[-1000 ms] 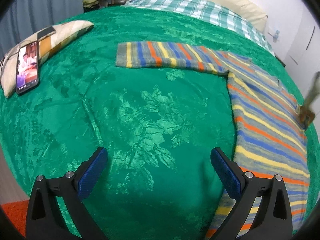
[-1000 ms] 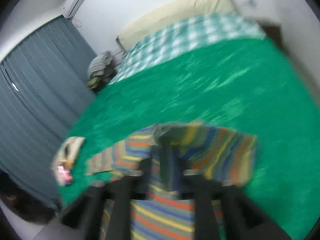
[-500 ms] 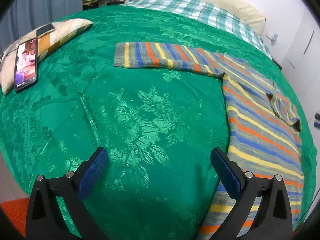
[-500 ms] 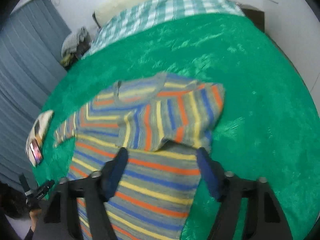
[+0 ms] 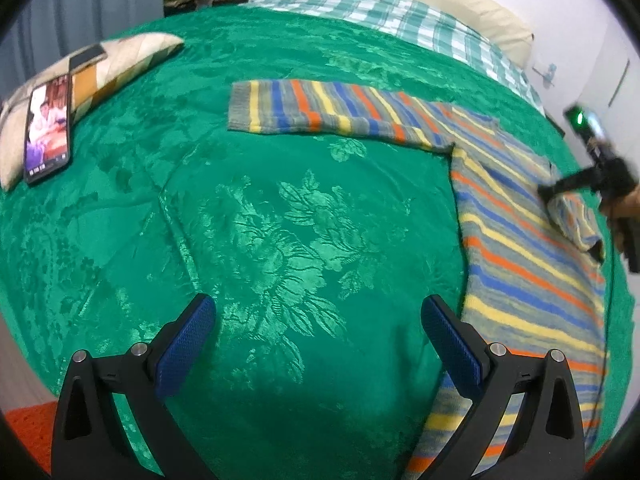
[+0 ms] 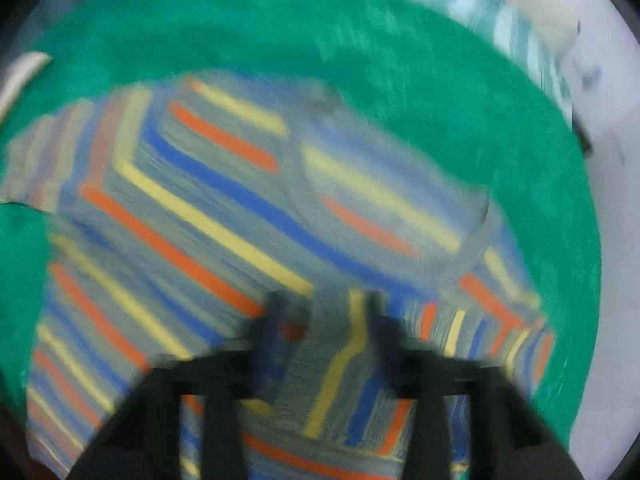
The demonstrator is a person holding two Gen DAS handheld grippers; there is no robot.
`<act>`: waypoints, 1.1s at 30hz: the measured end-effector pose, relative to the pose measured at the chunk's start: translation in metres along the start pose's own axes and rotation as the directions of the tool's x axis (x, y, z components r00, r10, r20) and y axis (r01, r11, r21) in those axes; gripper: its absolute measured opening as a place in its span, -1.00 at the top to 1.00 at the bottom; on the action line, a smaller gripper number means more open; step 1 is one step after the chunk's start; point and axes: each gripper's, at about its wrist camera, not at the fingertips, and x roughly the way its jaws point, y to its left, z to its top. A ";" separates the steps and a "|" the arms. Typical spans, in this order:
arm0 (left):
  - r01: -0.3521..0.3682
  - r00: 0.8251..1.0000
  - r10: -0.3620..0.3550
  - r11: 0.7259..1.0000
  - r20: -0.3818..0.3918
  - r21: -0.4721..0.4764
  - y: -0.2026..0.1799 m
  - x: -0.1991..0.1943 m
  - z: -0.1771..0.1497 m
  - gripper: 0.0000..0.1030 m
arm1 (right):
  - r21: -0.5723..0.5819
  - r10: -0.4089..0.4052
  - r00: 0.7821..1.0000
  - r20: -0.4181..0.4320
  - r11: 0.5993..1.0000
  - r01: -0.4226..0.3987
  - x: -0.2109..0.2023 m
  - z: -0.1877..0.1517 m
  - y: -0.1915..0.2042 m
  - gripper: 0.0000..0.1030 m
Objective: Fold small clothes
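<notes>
Your right gripper (image 6: pixel 324 320) clamps the folded sleeve (image 6: pixel 344 360) atop the striped sweater (image 5: pixel 520 248) near the bed's (image 5: pixel 280 208) right edge; your left gripper (image 5: pixel 318 336) hovers spread above bare bedspread.

Sweater (image 5: pixel 520 240) on bedspread (image 5: pixel 280 220), phone (image 5: pixel 48 132) far left

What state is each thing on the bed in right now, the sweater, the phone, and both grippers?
Striped sweater: flat on the green bedspread, left sleeve spread out, right sleeve folded over the body.
Phone: screen lit, lying on a cushion.
Left gripper: open, empty, above the bedspread.
Right gripper: closed on the folded sleeve; view blurred.
</notes>
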 end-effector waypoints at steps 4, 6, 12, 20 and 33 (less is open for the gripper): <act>0.024 1.000 -0.024 0.999 -0.008 -0.035 0.006 0.003 0.005 -0.99 | 0.193 0.133 0.979 0.154 0.968 -0.162 -0.017 -0.005 -0.033 0.94; 0.021 1.000 -0.022 0.999 -0.015 -0.041 0.007 0.007 0.007 -0.99 | 0.241 0.251 0.918 0.307 0.913 -0.330 -0.034 -0.006 -0.049 0.94; -0.007 0.999 0.005 0.999 -0.033 -0.043 0.009 0.010 0.005 -0.99 | 0.302 0.400 0.854 0.332 0.813 -0.498 -0.017 -0.015 -0.075 0.15; -0.001 1.000 0.000 1.000 -0.031 -0.031 0.004 0.009 0.002 -0.99 | 0.389 0.368 0.860 0.353 0.779 -0.492 -0.027 -0.103 -0.142 0.12; -0.039 0.998 0.039 0.999 -0.039 -0.008 0.003 0.011 -0.004 -0.99 | -0.178 0.202 0.926 0.320 0.973 -0.150 -0.021 -0.061 0.012 0.52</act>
